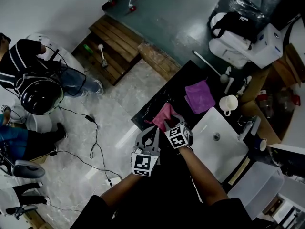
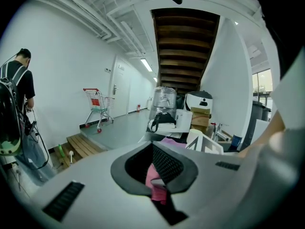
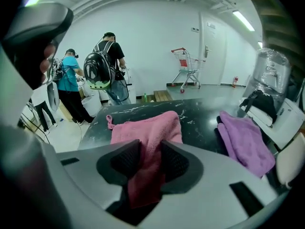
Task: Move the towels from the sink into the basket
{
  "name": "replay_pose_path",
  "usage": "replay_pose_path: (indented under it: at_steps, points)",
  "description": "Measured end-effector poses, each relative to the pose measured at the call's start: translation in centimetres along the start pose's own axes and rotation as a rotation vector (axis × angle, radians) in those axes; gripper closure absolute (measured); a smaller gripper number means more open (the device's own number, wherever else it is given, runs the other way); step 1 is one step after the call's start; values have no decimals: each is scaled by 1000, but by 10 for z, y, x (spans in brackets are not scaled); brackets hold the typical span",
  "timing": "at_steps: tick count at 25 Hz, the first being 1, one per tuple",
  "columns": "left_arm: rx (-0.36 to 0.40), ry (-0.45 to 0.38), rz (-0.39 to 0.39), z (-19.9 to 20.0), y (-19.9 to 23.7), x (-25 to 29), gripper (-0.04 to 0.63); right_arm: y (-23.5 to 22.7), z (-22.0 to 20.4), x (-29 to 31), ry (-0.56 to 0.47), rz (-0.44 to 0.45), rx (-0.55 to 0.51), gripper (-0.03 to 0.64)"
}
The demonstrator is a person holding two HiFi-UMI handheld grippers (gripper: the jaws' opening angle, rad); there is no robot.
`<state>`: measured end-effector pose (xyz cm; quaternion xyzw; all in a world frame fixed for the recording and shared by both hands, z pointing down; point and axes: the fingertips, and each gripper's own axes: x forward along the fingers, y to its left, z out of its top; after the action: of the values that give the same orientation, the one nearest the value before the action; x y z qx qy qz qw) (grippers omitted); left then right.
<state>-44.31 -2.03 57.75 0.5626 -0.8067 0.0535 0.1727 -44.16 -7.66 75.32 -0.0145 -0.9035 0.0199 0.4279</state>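
Note:
A pink towel [image 1: 163, 113] lies on the black counter [image 1: 150, 109] left of the white sink [image 1: 226, 151], its near edge lifted. My right gripper [image 1: 169, 124] is shut on that edge; the pink cloth [image 3: 147, 128] runs up between its jaws [image 3: 150, 163]. My left gripper [image 1: 153, 131] sits close beside it, shut on another fold of the same pink towel [image 2: 153, 175]. A purple towel [image 1: 199, 96] lies flat farther back on the counter, also seen at the right in the right gripper view [image 3: 245, 142]. The sink basin holds no towel.
A white mug [image 1: 228, 102] and a faucet [image 1: 249, 126] stand by the sink. A white tub [image 1: 259, 187] sits at lower right. A water dispenser [image 1: 248, 18] is behind. People [image 1: 38, 82] stand left, with cables on the floor and wooden steps [image 1: 114, 44].

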Motion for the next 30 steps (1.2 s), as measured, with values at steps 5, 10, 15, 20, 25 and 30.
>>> replay_pose_path:
  at_steps: [5, 10, 15, 20, 25, 30]
  points:
    - [2, -2, 21, 0, 9, -10, 592, 7, 1, 2, -5, 11, 39, 535]
    - [-4, -7, 18, -3, 11, -22, 592, 4, 4, -16, -54, -33, 114, 540]
    - [-5, -13, -19, -8, 2, -32, 592, 11, 4, -35, -102, -61, 129, 540]
    - [12, -48, -56, -1, -9, -48, 592, 15, 9, -68, -163, -136, 125, 540]
    - [28, -84, -83, 7, -18, -72, 592, 21, 10, -103, -212, -206, 140, 540]
    - [48, -108, -121, 8, -30, -97, 592, 39, 10, -137, -289, -266, 169, 540]
